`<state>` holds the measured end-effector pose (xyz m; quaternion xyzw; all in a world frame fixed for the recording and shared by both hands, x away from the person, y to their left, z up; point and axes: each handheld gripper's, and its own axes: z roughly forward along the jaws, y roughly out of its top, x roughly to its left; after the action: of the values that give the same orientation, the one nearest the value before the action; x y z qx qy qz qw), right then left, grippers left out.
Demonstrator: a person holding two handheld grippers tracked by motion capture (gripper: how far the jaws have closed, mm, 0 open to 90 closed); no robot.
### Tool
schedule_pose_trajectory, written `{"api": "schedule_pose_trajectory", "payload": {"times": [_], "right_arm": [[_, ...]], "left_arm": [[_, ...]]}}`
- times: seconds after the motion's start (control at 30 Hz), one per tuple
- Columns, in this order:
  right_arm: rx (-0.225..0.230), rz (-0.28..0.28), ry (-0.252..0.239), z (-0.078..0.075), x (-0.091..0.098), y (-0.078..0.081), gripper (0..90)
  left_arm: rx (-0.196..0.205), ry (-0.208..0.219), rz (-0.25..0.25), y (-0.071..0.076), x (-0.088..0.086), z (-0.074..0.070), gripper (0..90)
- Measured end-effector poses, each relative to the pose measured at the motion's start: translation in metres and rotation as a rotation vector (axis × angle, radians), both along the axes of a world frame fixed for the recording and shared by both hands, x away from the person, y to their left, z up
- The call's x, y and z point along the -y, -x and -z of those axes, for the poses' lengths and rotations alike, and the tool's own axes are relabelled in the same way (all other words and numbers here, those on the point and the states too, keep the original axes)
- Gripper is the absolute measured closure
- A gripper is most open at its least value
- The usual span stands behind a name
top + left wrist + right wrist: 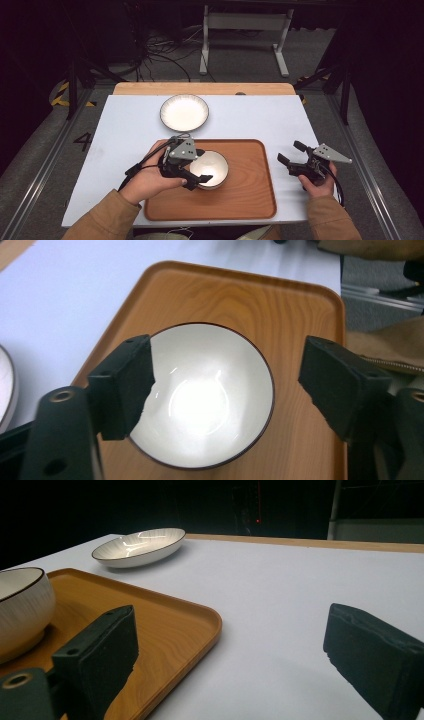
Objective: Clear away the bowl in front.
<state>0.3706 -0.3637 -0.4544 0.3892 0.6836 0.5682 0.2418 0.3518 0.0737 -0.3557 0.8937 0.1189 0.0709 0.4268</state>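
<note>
Your left gripper sits over the white bowl, not squeezing it yet.

The bowl (210, 168) sits on the left part of the wooden tray (250, 200), near you. Your left gripper (225, 385) is wide open; one jaw reaches in over the rim, the other waits outside on the tray. I think you are about to grab or have just let go. To lift it, put the rim between the jaws, then close. Your right gripper (291, 152) hangs open, right of the tray. A plate (184, 112) rests farther back.
</note>
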Motion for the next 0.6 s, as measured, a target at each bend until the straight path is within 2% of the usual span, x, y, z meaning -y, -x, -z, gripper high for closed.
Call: {"api": "schedule_pose_trajectory", "payload": {"times": [0.17,0.33,0.5,0.57,0.6], "right_arm": [[0.001,-0.004,0.006,0.000,0.000,0.000,7.6],[0.002,-0.003,0.008,0.000,-0.001,0.000,7.5],[0.001,-0.002,0.006,0.000,0.000,0.000,6.6],[0.002,-0.003,0.007,0.000,0.000,0.000,6.0],[0.008,-0.002,0.011,0.000,-0.001,0.001,5.1]], "left_arm": [[0.010,0.062,-0.056,0.001,-0.014,0.002,19.6],[0.023,0.167,-0.110,0.002,-0.031,0.003,18.6],[0.047,0.217,-0.129,0.002,-0.043,0.008,17.1],[0.043,0.227,-0.131,0.002,-0.045,0.009,16.6],[0.041,0.248,-0.140,0.002,-0.048,0.012,15.9]]}}
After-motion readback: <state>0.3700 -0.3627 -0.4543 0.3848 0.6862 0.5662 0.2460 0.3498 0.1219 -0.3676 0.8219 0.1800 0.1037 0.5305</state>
